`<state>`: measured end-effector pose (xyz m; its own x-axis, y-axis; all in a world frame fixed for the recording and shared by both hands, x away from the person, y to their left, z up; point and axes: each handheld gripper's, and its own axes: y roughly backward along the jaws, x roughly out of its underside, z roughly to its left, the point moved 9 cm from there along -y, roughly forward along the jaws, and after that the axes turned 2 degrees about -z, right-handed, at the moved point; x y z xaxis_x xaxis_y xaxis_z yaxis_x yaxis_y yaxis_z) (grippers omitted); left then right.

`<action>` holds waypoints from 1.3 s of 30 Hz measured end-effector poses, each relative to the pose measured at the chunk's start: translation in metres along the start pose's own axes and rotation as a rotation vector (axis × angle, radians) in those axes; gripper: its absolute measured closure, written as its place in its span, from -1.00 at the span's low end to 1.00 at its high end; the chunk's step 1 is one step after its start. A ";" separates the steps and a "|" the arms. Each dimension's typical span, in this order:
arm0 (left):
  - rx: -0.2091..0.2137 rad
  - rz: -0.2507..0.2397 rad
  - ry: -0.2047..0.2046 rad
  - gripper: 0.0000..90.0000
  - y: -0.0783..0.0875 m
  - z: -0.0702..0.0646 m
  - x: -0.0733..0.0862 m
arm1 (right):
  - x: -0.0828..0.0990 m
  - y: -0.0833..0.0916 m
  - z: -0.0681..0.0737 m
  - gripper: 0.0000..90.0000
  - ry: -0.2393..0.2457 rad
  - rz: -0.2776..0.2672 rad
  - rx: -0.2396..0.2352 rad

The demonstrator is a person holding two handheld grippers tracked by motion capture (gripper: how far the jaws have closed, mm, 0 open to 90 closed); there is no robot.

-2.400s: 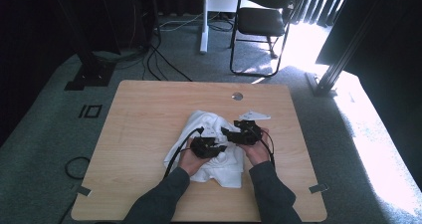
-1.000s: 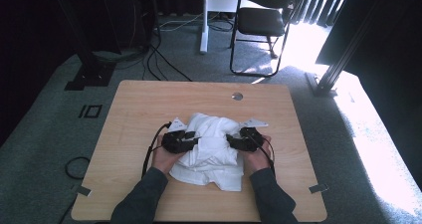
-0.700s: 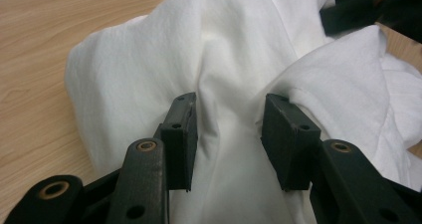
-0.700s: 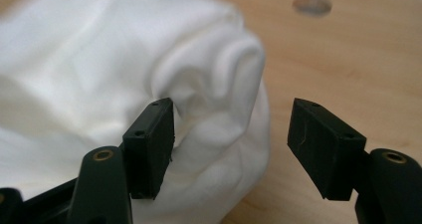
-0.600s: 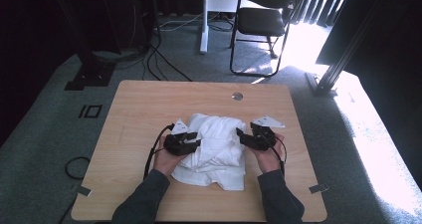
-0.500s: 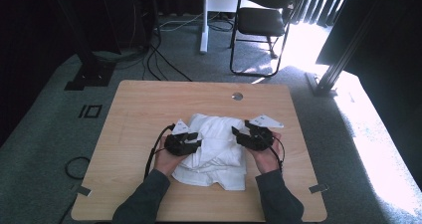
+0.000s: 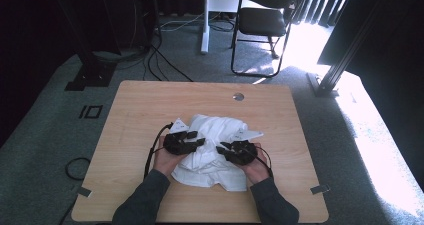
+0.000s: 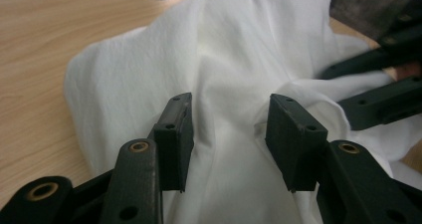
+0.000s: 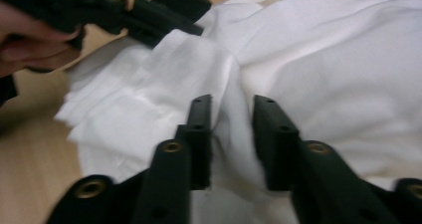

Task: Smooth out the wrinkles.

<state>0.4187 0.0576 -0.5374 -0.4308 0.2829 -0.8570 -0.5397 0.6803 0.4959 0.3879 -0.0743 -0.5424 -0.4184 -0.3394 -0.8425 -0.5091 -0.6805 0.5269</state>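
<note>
Bunching the crumpled white cloth (image 7: 212,147) mid-table, the right gripper (image 9: 231,134) has just been closing onto a fold; the left gripper (image 8: 229,134) has been opening, jaws apart around cloth.

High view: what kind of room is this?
Likely an office or lab set up for recording: a wooden table on grey carpet, a black chair behind it, loose cables on the floor, and a metal frame post.
</note>
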 end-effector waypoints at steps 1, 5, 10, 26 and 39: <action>-0.006 -0.016 0.003 0.20 0.003 0.002 -0.003 | 0.002 0.013 0.002 0.75 0.016 -0.015 -0.014; -0.019 -0.033 0.012 0.20 0.007 0.007 -0.008 | 0.017 0.040 0.004 0.68 0.049 0.005 -0.089; -0.018 -0.019 -0.005 0.20 0.006 0.004 -0.006 | 0.038 0.063 -0.001 0.34 0.077 0.028 -0.109; -0.060 -0.052 0.024 0.20 0.017 0.020 -0.008 | -0.001 0.031 -0.012 0.13 -0.098 -0.040 0.110; -0.070 -0.054 0.028 0.20 0.018 0.023 -0.007 | -0.039 0.087 -0.026 0.93 -0.141 -0.228 0.132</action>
<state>0.4286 0.0836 -0.5261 -0.4194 0.2278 -0.8787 -0.6111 0.6450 0.4589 0.3793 -0.1372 -0.4669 -0.3777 -0.0875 -0.9218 -0.6917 -0.6351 0.3437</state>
